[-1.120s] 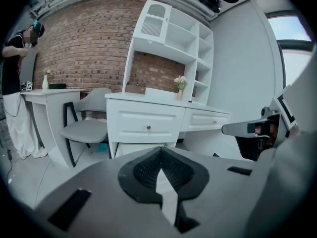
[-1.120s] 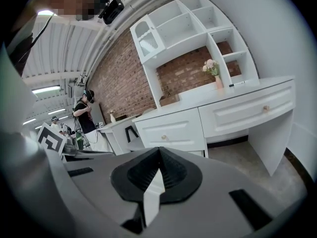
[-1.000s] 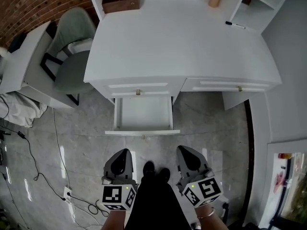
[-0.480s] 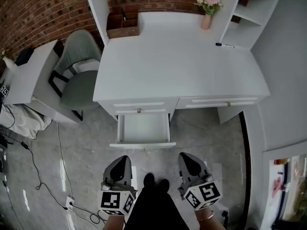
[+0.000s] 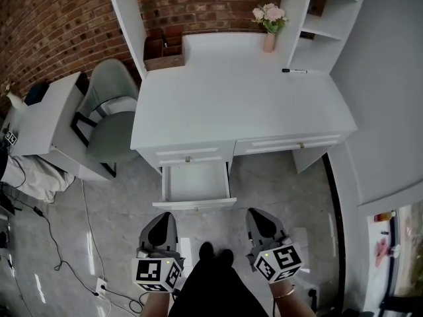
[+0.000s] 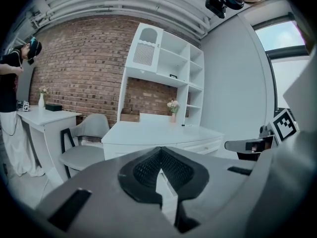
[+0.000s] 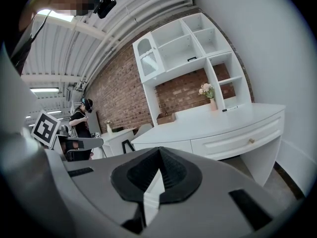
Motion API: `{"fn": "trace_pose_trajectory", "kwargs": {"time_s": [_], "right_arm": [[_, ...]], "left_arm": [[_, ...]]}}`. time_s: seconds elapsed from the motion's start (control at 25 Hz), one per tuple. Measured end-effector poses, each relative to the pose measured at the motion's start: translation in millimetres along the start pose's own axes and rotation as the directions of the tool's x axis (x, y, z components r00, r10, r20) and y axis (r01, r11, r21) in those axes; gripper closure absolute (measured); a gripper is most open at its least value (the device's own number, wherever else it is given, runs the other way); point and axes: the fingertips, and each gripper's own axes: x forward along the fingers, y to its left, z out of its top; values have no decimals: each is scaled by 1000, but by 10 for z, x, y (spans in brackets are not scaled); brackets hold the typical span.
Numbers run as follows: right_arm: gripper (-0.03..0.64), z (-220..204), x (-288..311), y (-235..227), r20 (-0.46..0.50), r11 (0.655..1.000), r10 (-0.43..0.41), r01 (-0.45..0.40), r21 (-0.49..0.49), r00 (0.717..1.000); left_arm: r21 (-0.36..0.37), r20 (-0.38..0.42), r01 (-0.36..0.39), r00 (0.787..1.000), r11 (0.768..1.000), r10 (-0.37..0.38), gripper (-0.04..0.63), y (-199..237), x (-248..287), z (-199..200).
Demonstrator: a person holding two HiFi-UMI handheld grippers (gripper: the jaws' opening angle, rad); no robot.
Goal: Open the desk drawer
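Observation:
The white desk (image 5: 238,104) stands ahead of me, seen from above. Its lower left drawer (image 5: 195,183) is pulled out and shows an empty white inside, with the front panel (image 5: 195,205) nearest me. The drawer above it (image 5: 188,158) and the right drawer (image 5: 303,145) are closed. My left gripper (image 5: 165,216) and right gripper (image 5: 255,213) hang side by side short of the open drawer, touching nothing. In the left gripper view the left gripper (image 6: 159,170) has its pads together and empty. In the right gripper view the right gripper (image 7: 159,171) looks the same.
A grey chair (image 5: 112,117) and a white side table (image 5: 43,114) stand left of the desk. On the desk are a wooden box (image 5: 164,48), a flower vase (image 5: 269,22) and a marker pen (image 5: 294,70). Cables (image 5: 73,243) trail on the floor. A person in black (image 6: 12,73) stands far left.
Both grippers have risen and the head view has pulled back, so the desk looks smaller and more of the brick wall shows. The drawer stays open.

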Motion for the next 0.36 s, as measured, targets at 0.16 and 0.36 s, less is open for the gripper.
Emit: {"fn": "trace_pose_trajectory", "kwargs": {"time_s": [0.16,0.36], "right_arm": [[612,96,-154,-26,23,1000,2,-2,11,1000],[612,150,-305,-3,45,1000,9,-9,13,999]], "left_arm": [[12,5,-2,1000,1000,2,586,-82,-48,61],[28,35,-15,999,1000,14,586,-125,-170,192]]}}
